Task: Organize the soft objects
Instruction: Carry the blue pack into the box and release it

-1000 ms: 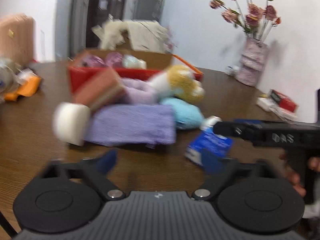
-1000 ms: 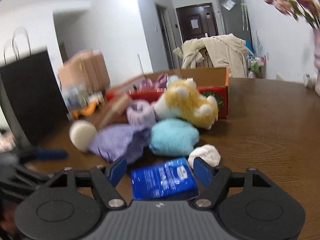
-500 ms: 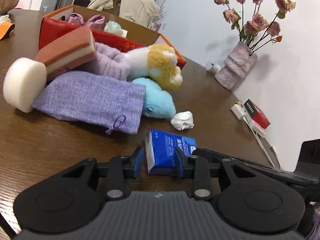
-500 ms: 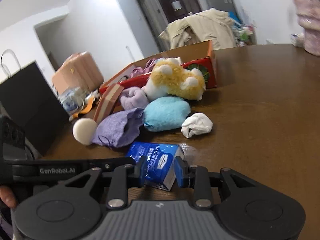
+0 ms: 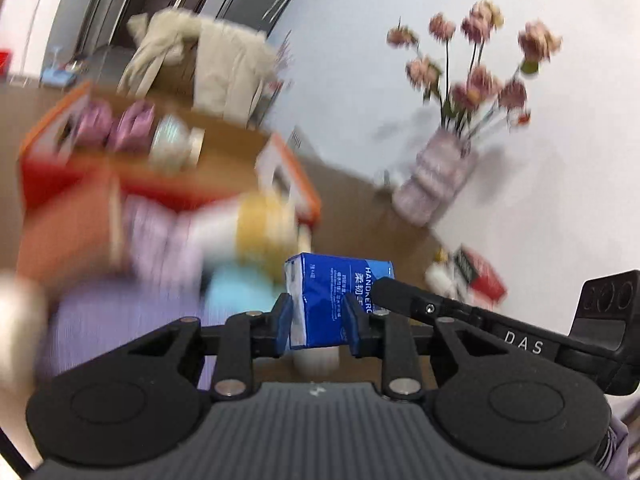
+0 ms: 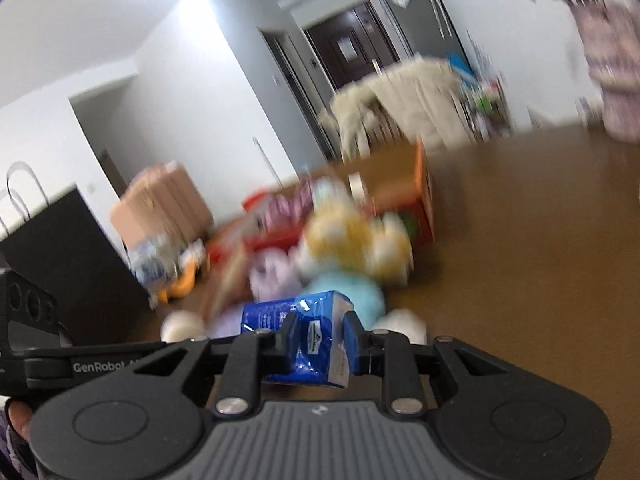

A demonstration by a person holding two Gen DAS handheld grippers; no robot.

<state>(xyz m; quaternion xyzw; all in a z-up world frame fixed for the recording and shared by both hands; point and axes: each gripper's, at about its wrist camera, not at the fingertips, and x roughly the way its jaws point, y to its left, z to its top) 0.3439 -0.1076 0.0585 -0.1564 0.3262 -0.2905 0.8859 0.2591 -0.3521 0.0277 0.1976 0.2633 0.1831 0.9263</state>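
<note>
Motion blur smeared most of what we saw beyond the fingers: the heap of soft toys ahead of the left gripper (image 5: 316,326) melted into streaks, with only a yellow-and-white plush (image 5: 256,228), a pale blue plush (image 5: 236,292) and a purple cloth (image 5: 120,320) guessable by colour. Past them the red and orange box (image 5: 60,176) held pinkish bundles we could not name. A vase of dried flowers (image 5: 436,184) stood off to the right on the brown table (image 6: 520,260), equally soft-edged.

Sharp amid all this was the blue tissue pack (image 5: 332,300), gripped from both ends. The left gripper's blue pads pressed its sides, jaws closing further on the wrapper; the pack sat upright between them, its lower part hidden behind the fingers. In the right wrist view, the right gripper (image 6: 322,338) pinched the same blue tissue pack (image 6: 304,332), jaws likewise closing, the plastic crumpling between the pads.

Each tool crossed the other's frame: the right gripper's black finger and body reached in from the right of the left view, and the left gripper's body entered from the left of the right view, a fingertip of the holding hand (image 6: 18,416) barely showing at the edge. Both tools pointed slightly downward toward the pile, rolled off level, the table horizon tilting in each view.
</note>
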